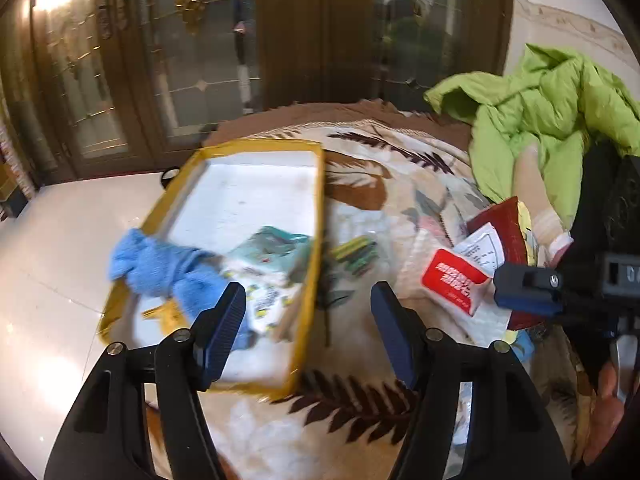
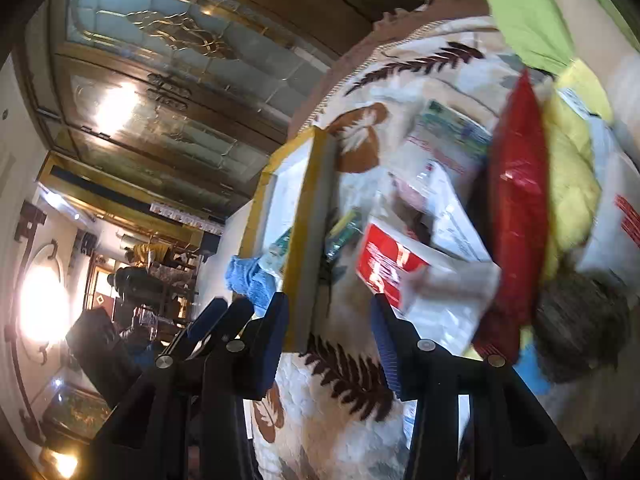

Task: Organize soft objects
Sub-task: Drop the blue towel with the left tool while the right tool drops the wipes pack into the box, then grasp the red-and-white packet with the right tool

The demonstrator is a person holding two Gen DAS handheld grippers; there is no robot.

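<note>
My left hand-held gripper (image 1: 308, 300) hangs with its blue pads apart and nothing between them, over the near right corner of the shallow white tray with the yellow taped rim (image 1: 316, 216). The tray already holds a fluffy blue cloth (image 1: 160, 268), draped over its left rim ahead and to the left of my left pads, and a teal-and-white soft packet (image 1: 268, 256) straight ahead.

My right hand-held gripper (image 2: 328, 316) is also spread and empty. The red-and-white soft plastic pouch (image 2: 384, 268) lies just ahead of its right pad, on the leaf-patterned quilt (image 2: 340, 376), beside a glossy red packet (image 2: 520, 184), a yellow fluffy cloth (image 2: 572, 160) and a crumpled lime-green jacket (image 1: 540, 100) farther off.

The risks, as I judge them: slick film could slip from a shallow pinch, the pads could catch quilt fabric with the pouch, and the blue cloth may slide off the rim if I nudge the tray. Both views are blurred.

The pouch carries white lettering on red, but it appears upside down and too smeared to read.
</note>
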